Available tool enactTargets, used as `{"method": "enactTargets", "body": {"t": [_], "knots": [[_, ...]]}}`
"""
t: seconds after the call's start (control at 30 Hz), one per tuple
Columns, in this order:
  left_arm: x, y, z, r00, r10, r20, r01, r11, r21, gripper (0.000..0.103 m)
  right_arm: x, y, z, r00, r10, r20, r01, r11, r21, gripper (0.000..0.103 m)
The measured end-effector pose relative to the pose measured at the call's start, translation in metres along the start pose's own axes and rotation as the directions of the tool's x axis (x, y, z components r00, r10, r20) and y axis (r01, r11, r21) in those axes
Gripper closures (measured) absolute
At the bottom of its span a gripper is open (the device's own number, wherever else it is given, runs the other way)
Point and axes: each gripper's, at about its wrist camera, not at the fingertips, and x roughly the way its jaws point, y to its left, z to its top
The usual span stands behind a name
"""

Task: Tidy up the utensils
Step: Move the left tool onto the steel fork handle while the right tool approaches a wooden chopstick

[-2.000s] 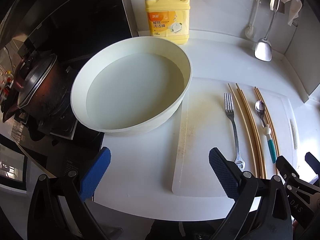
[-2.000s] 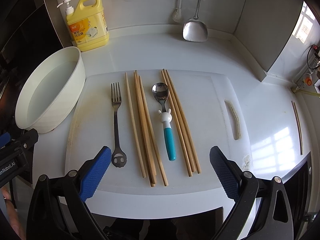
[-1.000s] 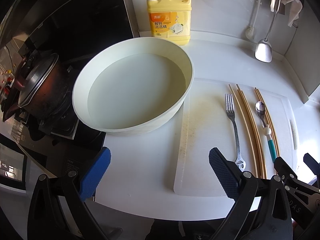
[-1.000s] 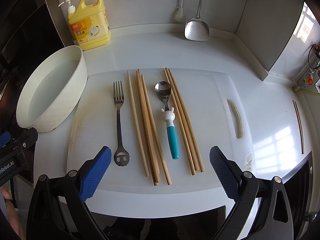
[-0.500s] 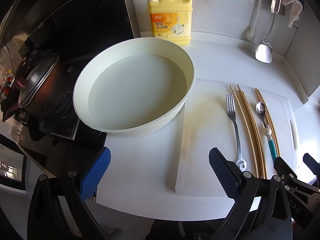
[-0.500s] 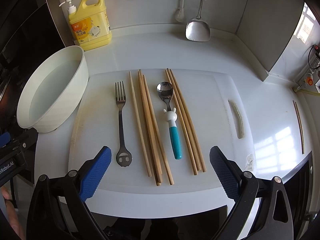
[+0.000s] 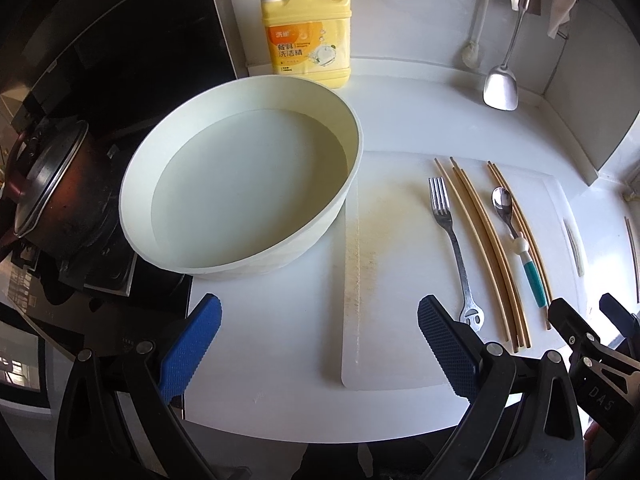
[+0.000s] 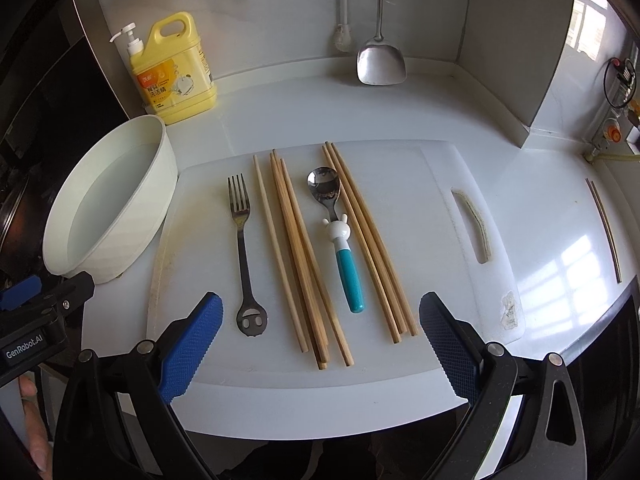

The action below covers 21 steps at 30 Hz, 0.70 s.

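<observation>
On a white cutting board (image 8: 412, 208) (image 7: 392, 280) lie a steel fork (image 8: 241, 248) (image 7: 454, 240), a bundle of wooden chopsticks (image 8: 298, 256) (image 7: 486, 252), a spoon with a teal handle (image 8: 340, 240) (image 7: 520, 240) and a second chopstick bundle (image 8: 368, 240) (image 7: 520, 216). My right gripper (image 8: 320, 340) hovers open just in front of the board's near edge, nothing between its fingers. My left gripper (image 7: 320, 346) is open over the counter, in front of a round white basin (image 7: 240, 192) (image 8: 108, 208) holding water. The fork's handle end lies just beyond the left gripper's right fingertip.
A yellow dish-soap jug (image 7: 308, 32) (image 8: 174, 72) stands by the back wall, where a metal spatula (image 8: 380, 60) (image 7: 502, 84) hangs. A dark pot (image 7: 48, 192) sits on the stove at the left. Two loose chopsticks (image 8: 604, 232) lie on the counter far right.
Both grippers have crept slightly forward and to the left, so the board and basin sit a little further right in view. The utensils have not moved, and both grippers remain open.
</observation>
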Motion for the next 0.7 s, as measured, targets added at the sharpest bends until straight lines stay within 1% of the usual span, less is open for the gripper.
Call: {"method": "enactTargets", "body": {"t": [0.13,0.27,0.43,0.53,0.6,0.7], "knots": [[0.005,-0.003,-0.001,1.000,-0.027,0.005,0.027,0.999,0.034,0.006,0.001,-0.010,-0.009,1.000,-0.012,0.006,0.011,0.999,0.042,0.009],[0.014,-0.008,-0.003,0.998,-0.059,0.011,0.058,0.996,0.061,0.006,0.006,-0.019,-0.016,0.999,-0.052,0.006,0.051,0.997,0.058,0.009],[0.026,-0.022,-0.005,0.996,-0.093,0.001,0.093,0.991,0.092,0.006,0.006,-0.037,-0.019,0.995,-0.087,0.042,0.083,0.993,0.084,0.009],[0.030,-0.034,-0.005,0.995,-0.102,0.015,0.100,0.990,0.103,0.006,0.008,-0.045,-0.019,0.993,-0.104,0.059,0.101,0.993,0.061,0.009],[0.031,-0.039,-0.006,0.994,-0.108,0.029,0.105,0.990,0.093,0.006,0.011,-0.051,-0.020,0.991,-0.114,0.066,0.112,0.993,0.037,0.009],[0.036,-0.047,-0.009,0.993,-0.110,0.043,0.108,0.992,0.062,0.006,0.018,-0.061,-0.018,0.992,-0.097,0.074,0.097,0.995,0.009,0.009]]}}
